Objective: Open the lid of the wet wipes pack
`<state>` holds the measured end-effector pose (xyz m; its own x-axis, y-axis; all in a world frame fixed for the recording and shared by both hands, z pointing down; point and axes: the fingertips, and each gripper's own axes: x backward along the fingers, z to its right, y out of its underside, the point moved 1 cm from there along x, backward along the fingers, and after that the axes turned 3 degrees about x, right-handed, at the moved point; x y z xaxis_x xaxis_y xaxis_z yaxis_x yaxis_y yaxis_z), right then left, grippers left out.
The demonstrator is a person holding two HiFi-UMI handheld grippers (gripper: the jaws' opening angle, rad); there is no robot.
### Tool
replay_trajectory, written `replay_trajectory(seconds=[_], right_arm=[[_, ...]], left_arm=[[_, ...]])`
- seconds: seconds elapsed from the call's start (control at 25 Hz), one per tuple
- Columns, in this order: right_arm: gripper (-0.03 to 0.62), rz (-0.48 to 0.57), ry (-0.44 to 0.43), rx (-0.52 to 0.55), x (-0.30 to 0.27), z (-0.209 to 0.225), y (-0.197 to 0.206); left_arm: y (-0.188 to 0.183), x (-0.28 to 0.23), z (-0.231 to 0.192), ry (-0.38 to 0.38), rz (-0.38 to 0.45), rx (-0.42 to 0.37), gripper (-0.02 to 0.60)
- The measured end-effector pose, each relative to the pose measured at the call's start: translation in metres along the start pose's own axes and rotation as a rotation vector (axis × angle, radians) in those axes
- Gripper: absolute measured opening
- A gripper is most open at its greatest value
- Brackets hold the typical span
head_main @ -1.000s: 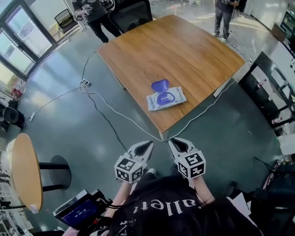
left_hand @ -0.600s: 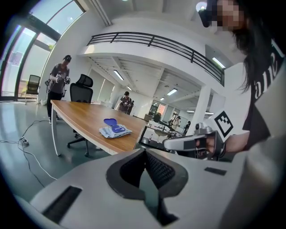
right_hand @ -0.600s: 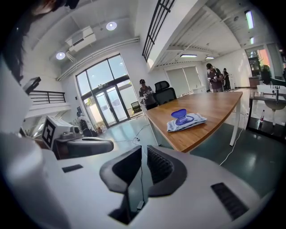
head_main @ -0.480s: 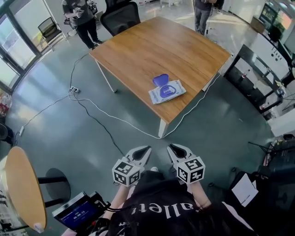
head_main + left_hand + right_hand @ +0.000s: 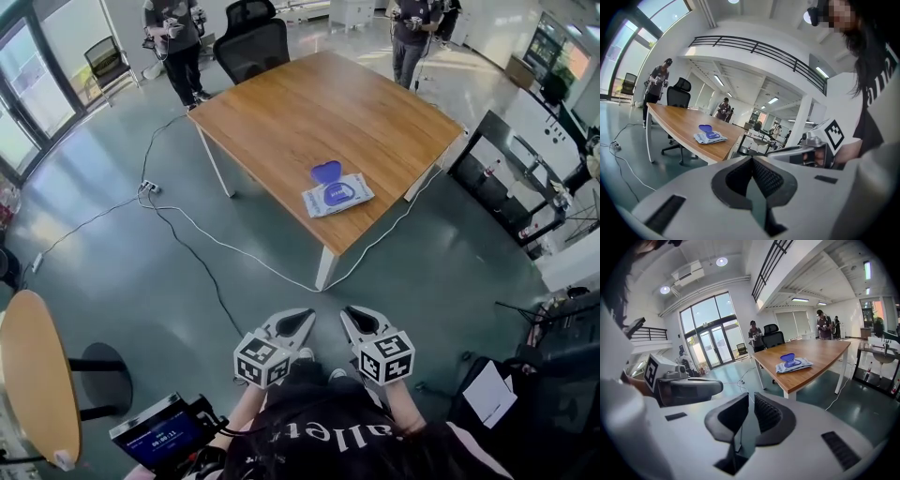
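The wet wipes pack [image 5: 339, 196] lay on the wooden table [image 5: 309, 103], close to the table's near corner and just inside its near right edge. Its purple lid [image 5: 325, 172] was already flipped open toward the table's middle. Both grippers hung well short of the table, over the grey floor [image 5: 141, 272] and close to the person's chest, side by side but not touching. The left gripper [image 5: 307, 316] was clenched, its ribbed pads meeting at the tip with nothing between them. The right gripper [image 5: 347, 312] was likewise drawn closed, with only a thin slit showing between its pads, and it grasped nothing. A wide stretch of floor separated the grippers from the near corner. A white cable [image 5: 225, 246] trailed across it and passed the foot of the near table leg [image 5: 323, 267]. A black office chair [image 5: 251, 42] stood at the table's far left edge. One bystander [image 5: 178, 42] stood beside the chair, and a second bystander [image 5: 411, 33] stood beyond the far right edge. A round side table [image 5: 37, 375] sat off to the left, well apart.
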<state>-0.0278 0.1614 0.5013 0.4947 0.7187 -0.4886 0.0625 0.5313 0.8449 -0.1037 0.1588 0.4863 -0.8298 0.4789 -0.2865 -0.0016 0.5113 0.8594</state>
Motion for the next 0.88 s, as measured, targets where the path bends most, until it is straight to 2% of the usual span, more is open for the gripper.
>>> replay_trajectory(seconds=[0.4,0.88], right_arm=[[0.043,-0.008,-0.044,0.035,0.044,-0.012,0.020],[0.043,0.005,-0.104,0.079,0.062,-0.026,0.021]], left_arm=[[0.014,0.011,0.050,-0.040,0.004,-0.004,0.002],[0.017,0.029,0.067,-0.115,0.034,-0.012,0.002]])
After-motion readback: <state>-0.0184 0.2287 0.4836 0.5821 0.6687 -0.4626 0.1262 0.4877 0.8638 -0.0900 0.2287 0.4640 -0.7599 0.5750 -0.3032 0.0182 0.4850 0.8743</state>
